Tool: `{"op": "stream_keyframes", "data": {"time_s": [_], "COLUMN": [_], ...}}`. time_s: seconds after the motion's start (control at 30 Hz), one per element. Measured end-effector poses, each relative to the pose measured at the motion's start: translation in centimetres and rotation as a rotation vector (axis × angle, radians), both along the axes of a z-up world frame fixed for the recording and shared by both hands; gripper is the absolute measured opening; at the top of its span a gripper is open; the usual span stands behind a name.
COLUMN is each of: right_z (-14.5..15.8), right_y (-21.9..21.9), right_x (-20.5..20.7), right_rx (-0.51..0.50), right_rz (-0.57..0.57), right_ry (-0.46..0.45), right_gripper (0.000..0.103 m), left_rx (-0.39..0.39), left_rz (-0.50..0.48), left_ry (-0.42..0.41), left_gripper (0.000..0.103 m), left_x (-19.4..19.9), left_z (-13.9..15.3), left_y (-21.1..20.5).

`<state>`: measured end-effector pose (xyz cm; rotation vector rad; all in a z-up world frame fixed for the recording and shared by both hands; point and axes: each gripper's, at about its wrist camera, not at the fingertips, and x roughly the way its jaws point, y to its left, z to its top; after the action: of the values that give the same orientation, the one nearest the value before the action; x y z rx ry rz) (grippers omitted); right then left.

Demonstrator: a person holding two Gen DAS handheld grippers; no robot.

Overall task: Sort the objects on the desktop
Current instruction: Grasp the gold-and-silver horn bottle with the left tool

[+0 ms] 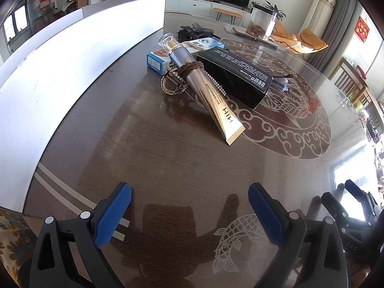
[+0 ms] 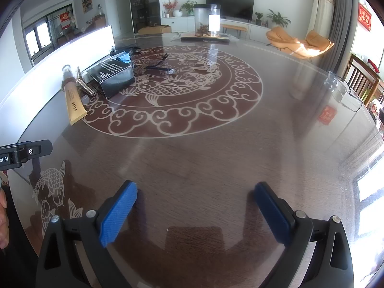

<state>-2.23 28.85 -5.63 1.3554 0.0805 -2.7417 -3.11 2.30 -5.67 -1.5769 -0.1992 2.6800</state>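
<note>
A pile of objects lies ahead of my left gripper [image 1: 189, 199], which is open and empty. It holds a gold and grey tube [image 1: 206, 88] with a clear cap, a brown hair tie [image 1: 192, 70] wrapped around it, a beaded clip [image 1: 171, 84], a black box [image 1: 237, 74], and a blue and white box [image 1: 158, 60] behind. The right wrist view shows the tube [image 2: 74, 100] and the black box [image 2: 112, 78] at far left. My right gripper [image 2: 195, 199] is open and empty over bare table. Clear glasses [image 2: 165, 67] lie behind the black box.
A long white board [image 1: 72, 72] stands along the table's left side. A clear jar [image 2: 207, 20] stands at the far edge. A clear plastic tray [image 2: 345, 93] sits at the right edge. The round glass-topped table [image 2: 216, 158] has a dragon pattern.
</note>
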Motion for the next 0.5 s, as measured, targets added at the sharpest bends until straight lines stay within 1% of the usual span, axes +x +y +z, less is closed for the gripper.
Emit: {"op": "stream_keyframes", "data": {"time_s": [0.1, 0.17, 0.23, 0.3, 0.37, 0.4, 0.5], "right_z": [0.0, 0.0, 0.0, 0.0, 0.0, 0.0, -0.1], "right_y": [0.0, 0.0, 0.0, 0.0, 0.0, 0.0, 0.1], "right_x": [0.0, 0.0, 0.0, 0.0, 0.0, 0.0, 0.0], "right_rx": [0.0, 0.0, 0.0, 0.0, 0.0, 0.0, -0.001], "right_rz": [0.0, 0.0, -0.001, -0.003, -0.003, -0.003, -0.007], "right_ry": [0.0, 0.0, -0.001, -0.001, -0.001, -0.001, -0.001], "right_gripper": [0.099, 0.099, 0.099, 0.099, 0.099, 0.099, 0.099], "left_rx": [0.003, 0.033, 0.097, 0.19, 0.265, 0.29, 0.335], "left_rz": [-0.001, 0.009, 0.048, 0.091, 0.133, 0.148, 0.184], "left_ry": [-0.001, 0.008, 0.032, 0.036, 0.037, 0.043, 0.05], "left_gripper": [0.1, 0.1, 0.1, 0.1, 0.1, 0.1, 0.1], "left_x": [0.0, 0.1, 0.4, 0.5, 0.5, 0.6, 0.4], "left_z": [0.0, 0.3, 0.7, 0.7, 0.6, 0.7, 0.8], "left_y": [0.0, -0.5, -1.8, -3.5, -4.8, -5.2, -5.9]}}
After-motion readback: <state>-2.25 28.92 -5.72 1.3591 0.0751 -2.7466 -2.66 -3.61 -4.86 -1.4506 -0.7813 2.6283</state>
